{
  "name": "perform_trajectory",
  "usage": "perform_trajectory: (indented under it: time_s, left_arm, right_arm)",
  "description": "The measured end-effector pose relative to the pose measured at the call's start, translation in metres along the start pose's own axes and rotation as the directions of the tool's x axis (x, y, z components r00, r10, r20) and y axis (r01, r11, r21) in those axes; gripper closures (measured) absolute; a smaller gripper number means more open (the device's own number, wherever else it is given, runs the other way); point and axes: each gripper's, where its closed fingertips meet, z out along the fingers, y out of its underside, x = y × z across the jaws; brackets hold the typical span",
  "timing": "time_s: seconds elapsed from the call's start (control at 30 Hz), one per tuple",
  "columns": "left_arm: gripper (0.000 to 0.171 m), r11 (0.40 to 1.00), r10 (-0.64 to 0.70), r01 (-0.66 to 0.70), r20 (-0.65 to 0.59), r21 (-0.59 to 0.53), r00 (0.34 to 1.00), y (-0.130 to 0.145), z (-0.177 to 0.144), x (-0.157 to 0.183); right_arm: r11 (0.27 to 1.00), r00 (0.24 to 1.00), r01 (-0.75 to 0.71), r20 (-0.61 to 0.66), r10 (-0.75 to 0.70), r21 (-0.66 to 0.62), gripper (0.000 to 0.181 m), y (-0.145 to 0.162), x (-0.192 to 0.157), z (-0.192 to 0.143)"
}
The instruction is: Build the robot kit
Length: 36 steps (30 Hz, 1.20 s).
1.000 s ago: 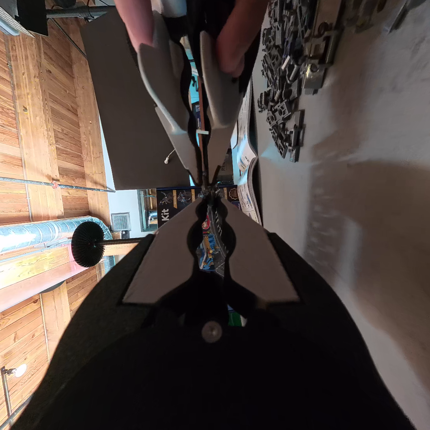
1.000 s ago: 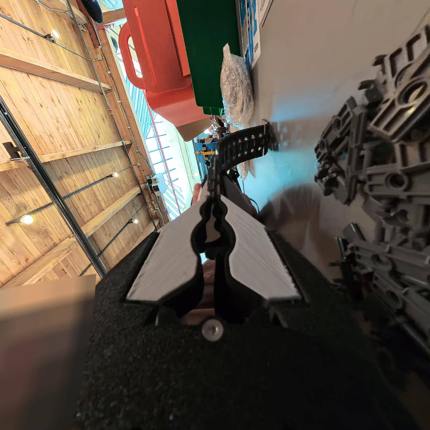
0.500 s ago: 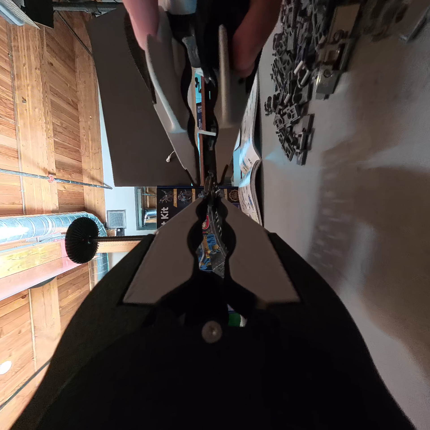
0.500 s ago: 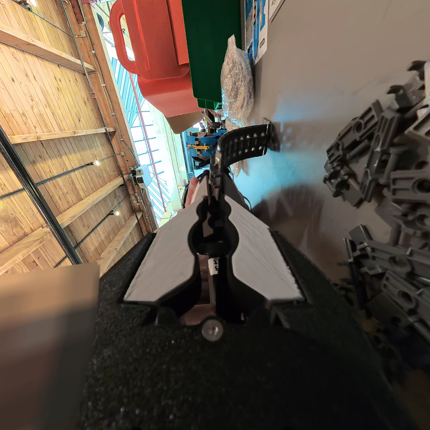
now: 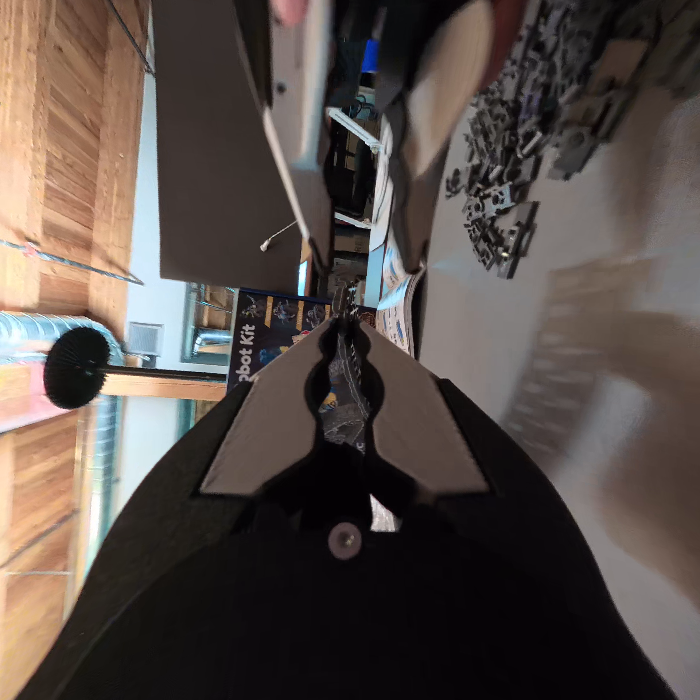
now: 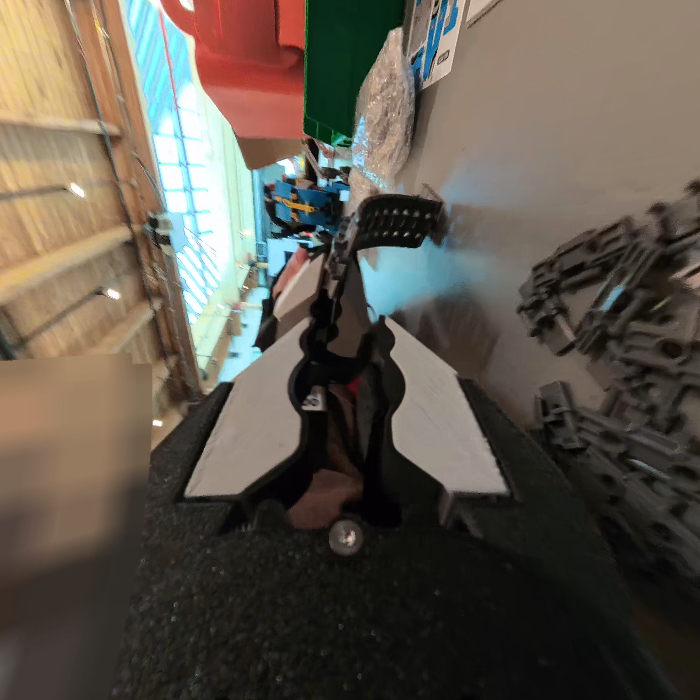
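Observation:
My left gripper [image 5: 346, 322] is shut on one end of a black studded track strip [image 5: 344, 303], held above the pale table [image 5: 530, 378]. The strip's free end curves toward the table in the right wrist view [image 6: 394, 223]. My right gripper [image 6: 346, 325] is open and empty, its fingers either side of the left gripper's tips [image 6: 337, 261] without touching them. In the left wrist view the right gripper [image 5: 363, 261] faces mine, jaws apart, just short of the strip. A pile of grey building pieces [image 5: 500, 189] lies on the table close to my right gripper [image 6: 621, 341].
An open instruction booklet [image 5: 397, 318] and a dark blue kit box [image 5: 272, 329] stand behind the grippers. A red bin [image 6: 250, 57], a green bin [image 6: 341, 57], a clear plastic bag [image 6: 382, 106] and a printed sheet [image 6: 432, 49] sit at the table's far end. Left and right tips are no more than a few centimetres apart.
My right gripper has opened, let go of the track strip and drawn back a little. My left gripper stays shut on the strip.

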Motion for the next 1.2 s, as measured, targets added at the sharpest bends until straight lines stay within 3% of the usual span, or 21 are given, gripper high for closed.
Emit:
perform_trajectory:
  time_s: [0.1, 0.17, 0.2, 0.27, 0.33, 0.37, 0.43, 0.57, 0.67, 0.73, 1.0, 1.2]
  left_arm:
    - [0.165, 0.998, -0.056, 0.056, -0.002, 0.023, 0.998, -0.001, -0.003, -0.007]
    - [0.165, 0.995, -0.093, 0.093, -0.013, 0.038, 0.996, -0.003, -0.005, -0.011]
    - [0.165, 0.993, -0.108, 0.109, -0.022, 0.046, 0.994, -0.004, -0.006, -0.011]
    - [0.165, 0.99, -0.128, 0.13, -0.045, 0.061, 0.991, -0.008, -0.008, -0.011]
    - [0.165, 0.986, -0.14, 0.146, -0.072, 0.078, 0.988, -0.014, -0.01, -0.007]
    - [0.165, 0.985, -0.14, 0.148, -0.087, 0.088, 0.986, -0.017, -0.011, -0.005]
    - [0.165, 0.984, -0.139, 0.149, -0.105, 0.099, 0.985, -0.022, -0.013, -0.001]
    - [0.165, 0.982, -0.135, 0.151, -0.146, 0.112, 0.98, -0.029, -0.015, 0.007]
    - [0.164, 0.982, -0.144, 0.162, -0.176, 0.096, 0.974, -0.031, -0.015, 0.012]
    - [0.165, 0.982, -0.149, 0.167, -0.189, 0.085, 0.971, -0.031, -0.015, 0.015]
    - [0.165, 0.98, -0.168, 0.185, -0.202, 0.066, 0.965, -0.03, -0.014, 0.018]
    - [0.165, 0.963, -0.249, 0.268, -0.264, 0.035, 0.932, -0.029, -0.013, 0.022]
  right_arm:
    - [0.962, 0.961, 0.272, 0.046, -0.273, 0.025, 0.131, -0.012, -0.018, -0.016]
    - [0.822, 0.821, 0.57, -0.04, -0.569, 0.008, 0.131, -0.016, -0.025, -0.025]
    - [0.7, 0.697, 0.714, -0.084, -0.712, -0.02, 0.13, -0.015, -0.028, -0.028]
    - [0.375, 0.36, 0.925, -0.177, -0.916, -0.059, 0.119, -0.017, -0.033, -0.031]
    - [-0.028, -0.056, 0.99, -0.205, -0.977, -0.139, 0.097, -0.014, -0.034, -0.028]
    - [-0.112, -0.163, 0.969, -0.227, -0.96, -0.222, 0.106, -0.013, -0.026, -0.027]
    - [-0.124, -0.244, 0.919, -0.294, -0.924, -0.373, 0.12, -0.012, -0.01, -0.025]
    - [-0.301, -0.473, 0.786, -0.211, -0.856, -0.54, 0.127, -0.001, -0.002, -0.014]
    - [-0.396, -0.632, 0.638, -0.156, -0.759, -0.66, 0.147, -0.006, 0.003, -0.012]
    - [-0.424, -0.692, 0.582, -0.149, -0.706, -0.694, 0.156, -0.008, 0.002, -0.011]
    - [-0.42, -0.71, 0.527, -0.111, -0.696, -0.738, 0.17, -0.007, 0.01, -0.008]
    - [-0.478, -0.785, 0.422, -0.046, -0.618, -0.771, 0.172, -0.007, 0.014, -0.005]
